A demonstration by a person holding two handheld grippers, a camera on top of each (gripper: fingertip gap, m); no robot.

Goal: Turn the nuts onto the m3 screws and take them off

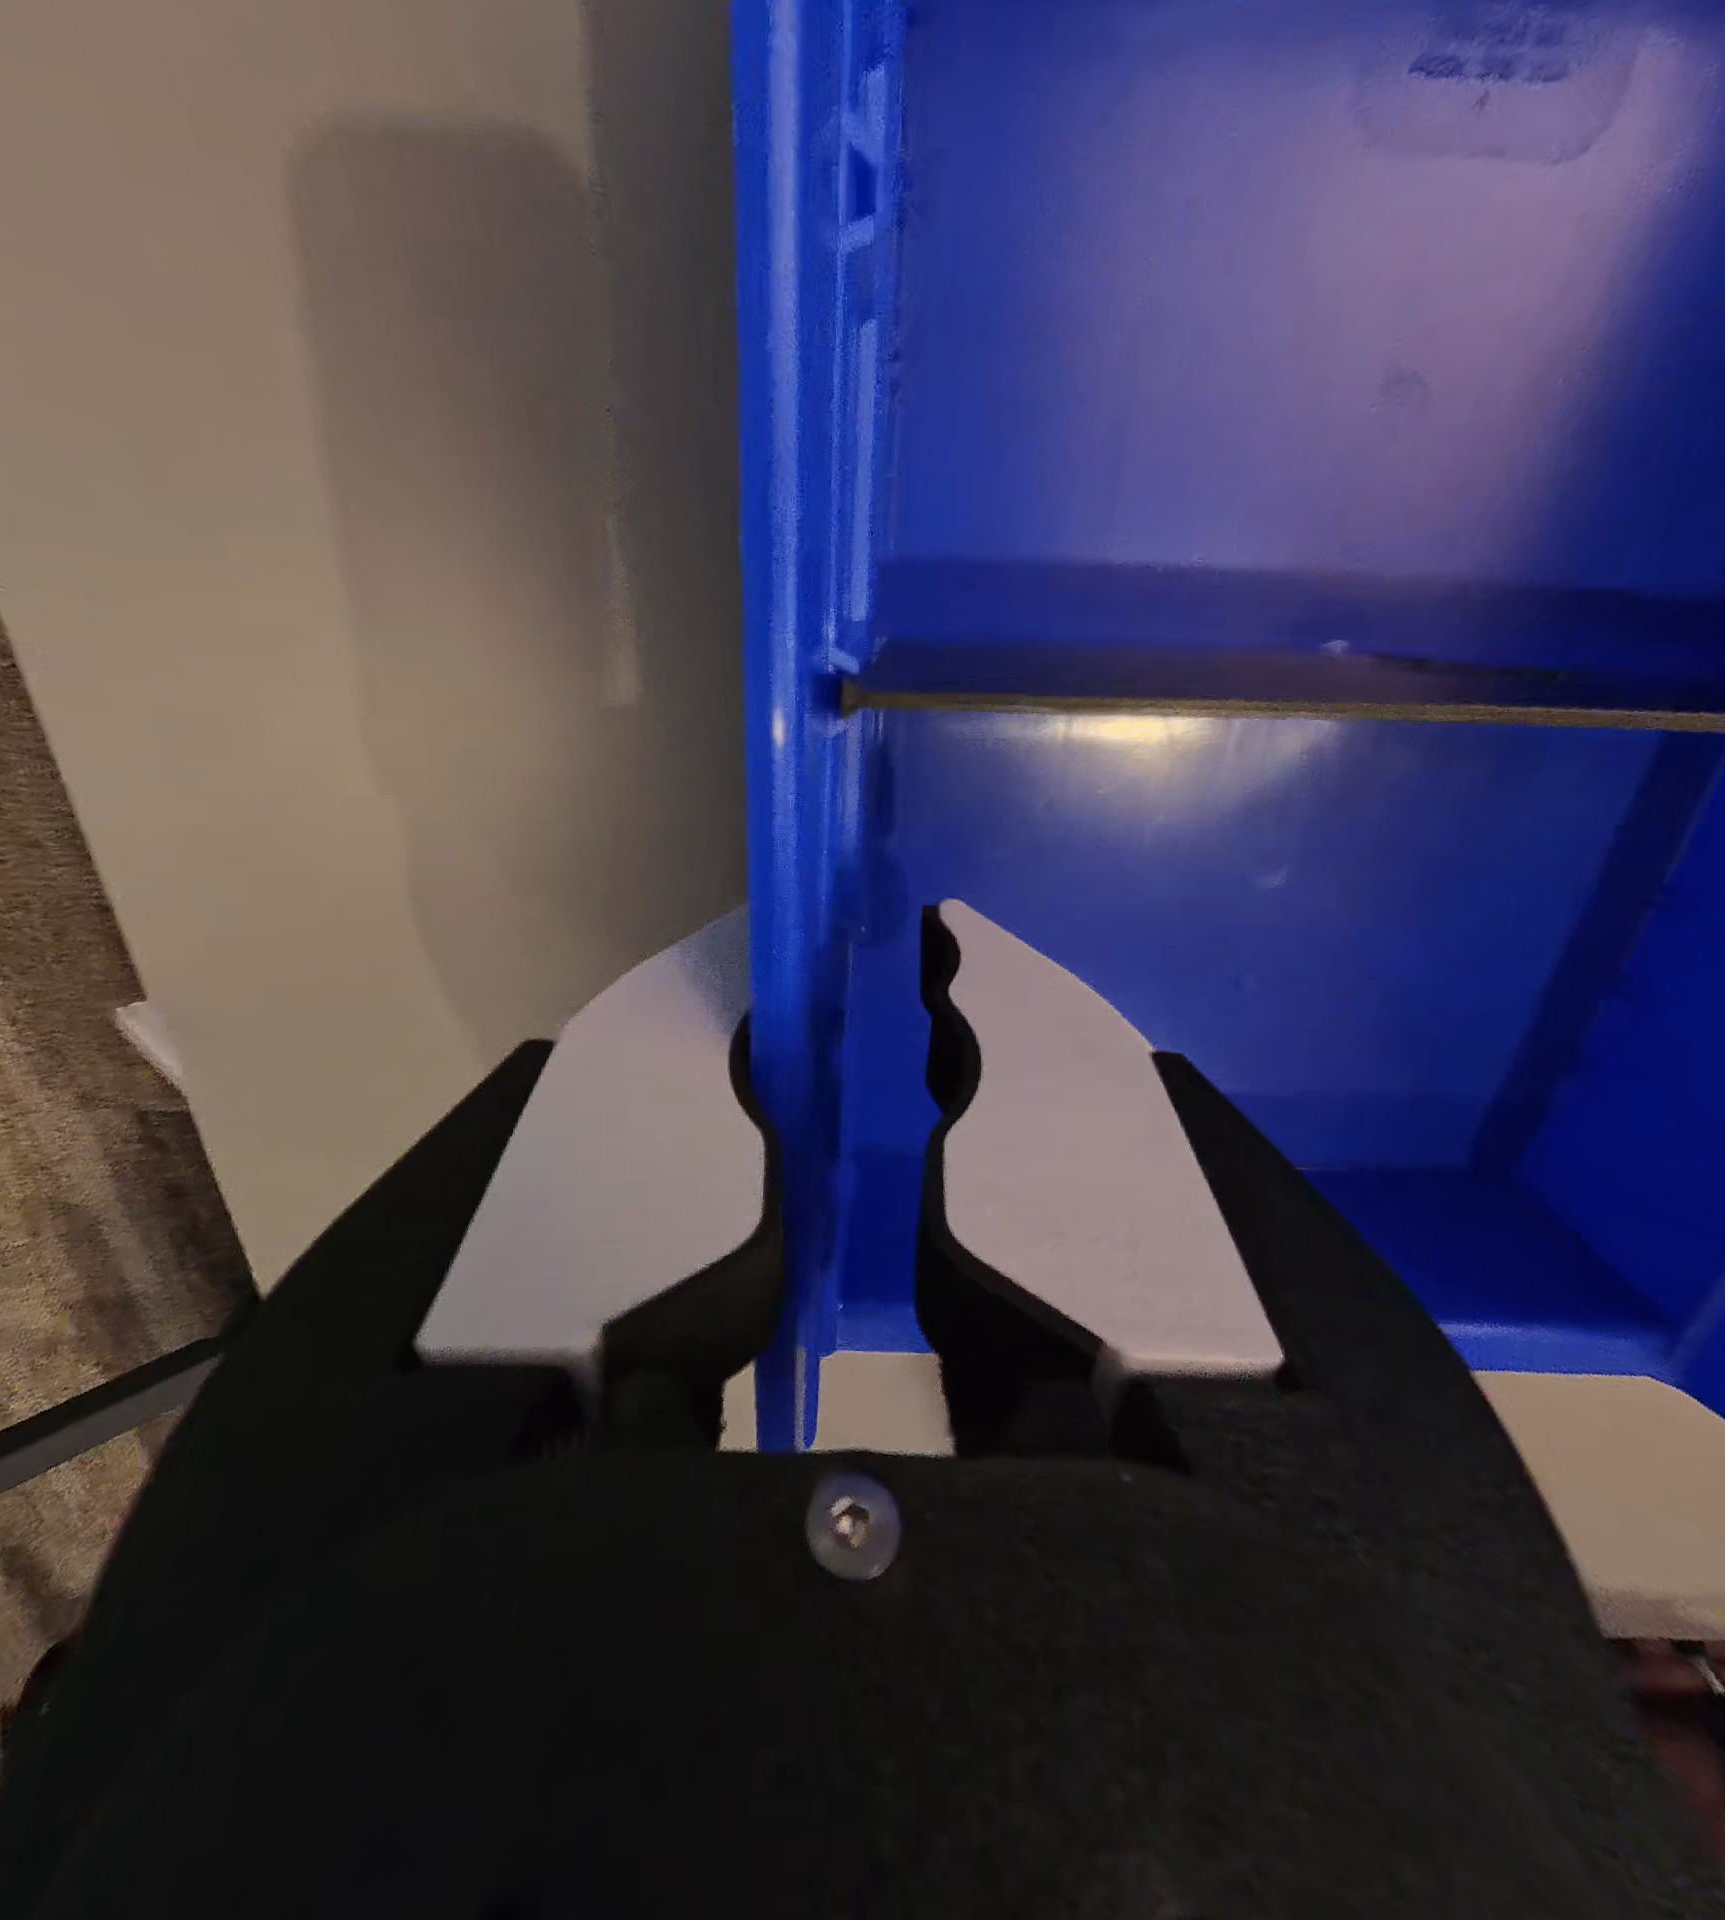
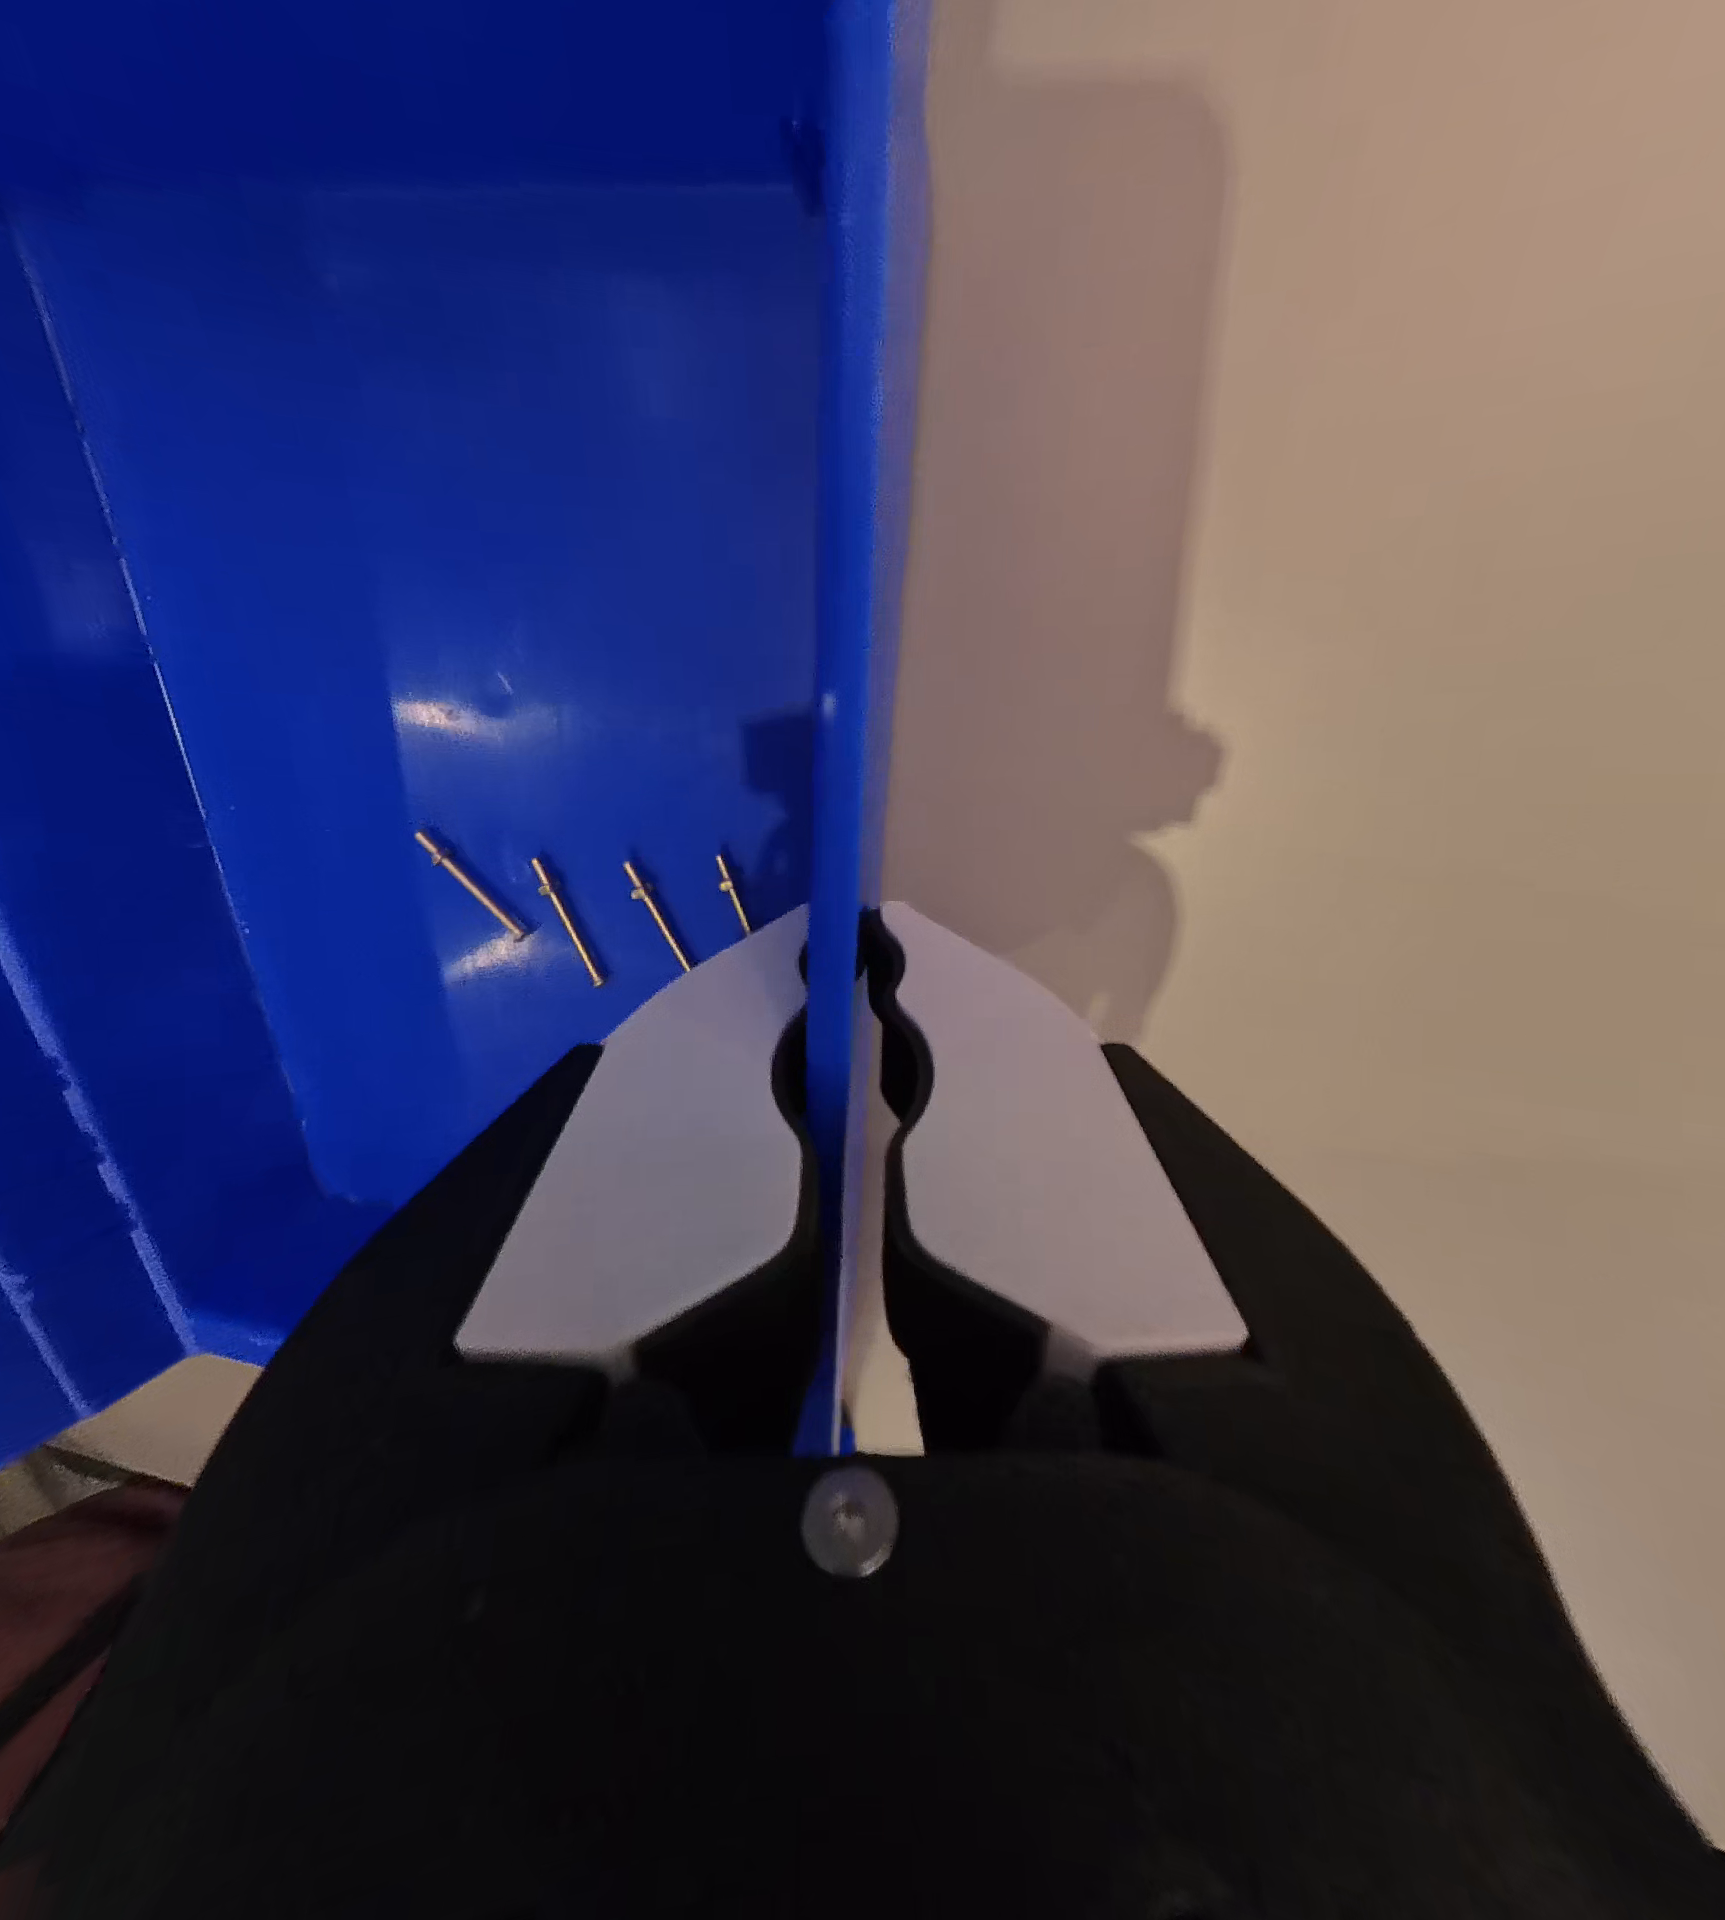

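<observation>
A blue plastic bin (image 1: 796, 520) stands on a white table. My left gripper (image 1: 842, 920) straddles the bin's left wall: the left finger lies against the outside and the right finger sits inside with a gap showing. My right gripper (image 2: 842, 914) is shut on the bin's right wall (image 2: 853, 520), one finger on each side. Several thin brass screws (image 2: 567, 920) lie side by side on the bin floor just left of my right gripper. Each has a small nut (image 2: 544, 889) near its far end.
A thin black divider (image 1: 1357, 712) crosses the bin's inside. The white table (image 1: 318, 623) runs along the bin's left side and also along its right side (image 2: 1357, 727). Brown carpet (image 1: 6, 935) lies past the table's left edge. There is about 75 cm between the tips of the two grippers.
</observation>
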